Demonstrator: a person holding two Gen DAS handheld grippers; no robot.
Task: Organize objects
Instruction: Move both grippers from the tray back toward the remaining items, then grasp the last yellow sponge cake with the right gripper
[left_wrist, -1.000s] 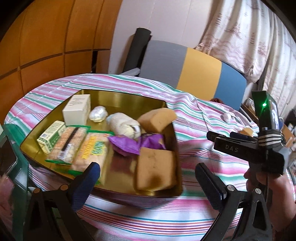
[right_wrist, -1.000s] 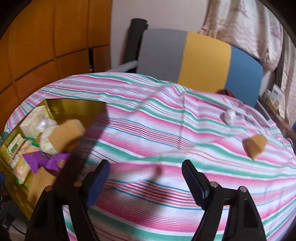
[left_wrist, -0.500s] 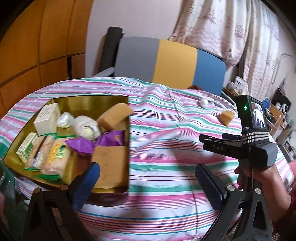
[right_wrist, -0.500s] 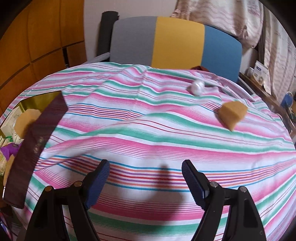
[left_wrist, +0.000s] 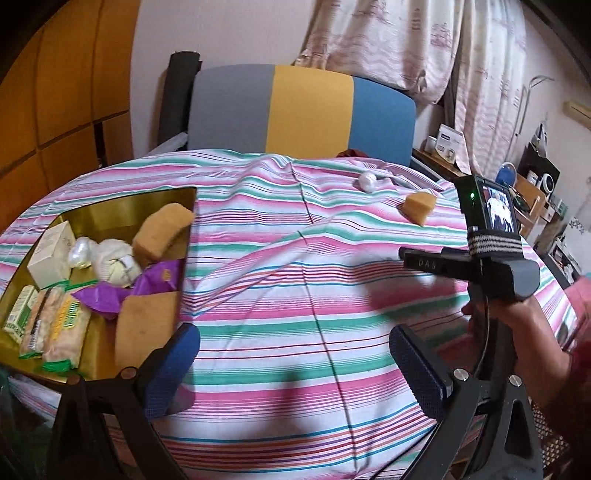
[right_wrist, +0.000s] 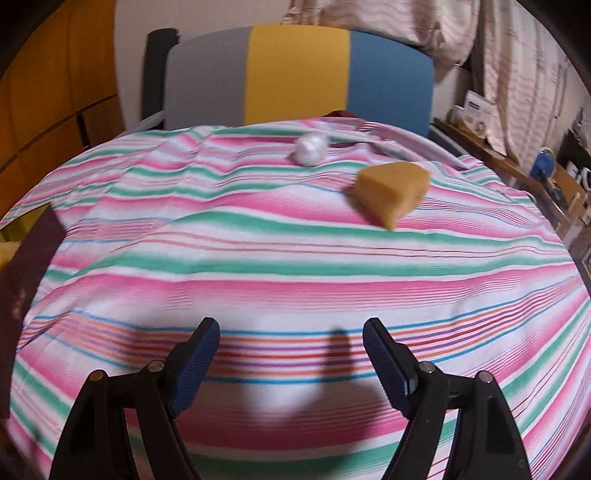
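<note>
both grippers, left (left_wrist: 293, 365) and right (right_wrist: 291, 360), gape wide, empty. sponge (right_wrist: 392, 192) and white ball (right_wrist: 309, 148) lie well right of the tray (left_wrist: 122, 206) — ball may roll if nudged; soft sponge may slip a shallow pinch.

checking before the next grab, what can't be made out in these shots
- Gold tray: near corner hidden behind the left gripper in the left wrist view; nearly cut off by the edge in the right wrist view.
- White ball: blurred, material unclear.
- Shelf clutter: too small to identify.
</note>
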